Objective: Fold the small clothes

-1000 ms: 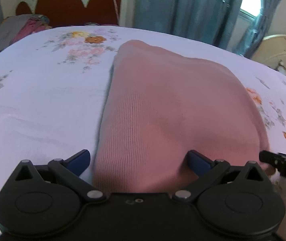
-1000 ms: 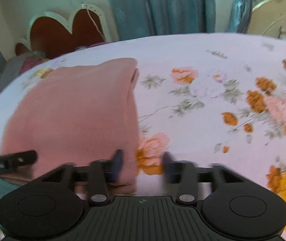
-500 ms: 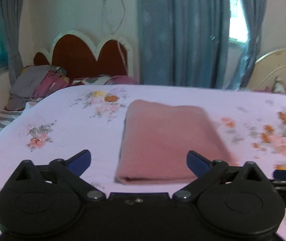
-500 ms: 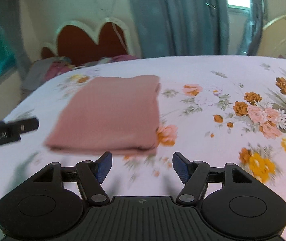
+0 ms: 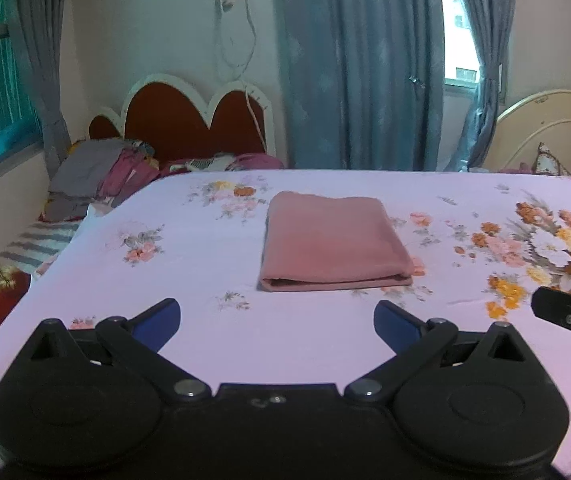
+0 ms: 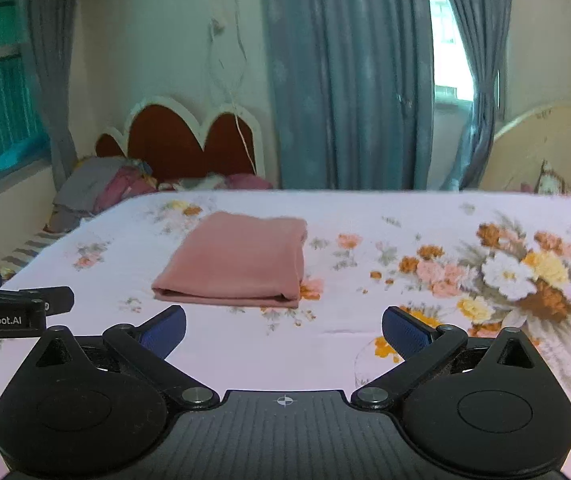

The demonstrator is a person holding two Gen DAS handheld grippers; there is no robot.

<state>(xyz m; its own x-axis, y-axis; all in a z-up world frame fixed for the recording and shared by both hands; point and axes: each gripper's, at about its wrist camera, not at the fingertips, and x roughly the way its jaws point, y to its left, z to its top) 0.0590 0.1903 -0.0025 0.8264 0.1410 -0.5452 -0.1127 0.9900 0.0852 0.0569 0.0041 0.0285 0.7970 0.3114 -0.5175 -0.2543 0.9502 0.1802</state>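
A pink knitted garment (image 5: 331, 240) lies folded into a flat rectangle on the floral bedsheet (image 5: 205, 280); it also shows in the right wrist view (image 6: 237, 262). My left gripper (image 5: 277, 320) is open and empty, held back from the garment's near edge. My right gripper (image 6: 283, 330) is open and empty, also short of the garment, which lies ahead and slightly left of it. Each gripper's body shows at the edge of the other's view, the right one (image 5: 569, 316) and the left one (image 6: 13, 308).
A pile of clothes (image 5: 97, 176) lies at the far left by the red scalloped headboard (image 5: 189, 124). Blue curtains (image 5: 357, 64) hang behind the bed. A cream headboard (image 5: 557, 132) stands at the far right. The bed's left edge (image 5: 17, 300) drops off.
Both grippers have let go of the garment and pulled back and up from it. The right gripper's jaws have opened wide. The garment now lies flat and folded on the sheet.
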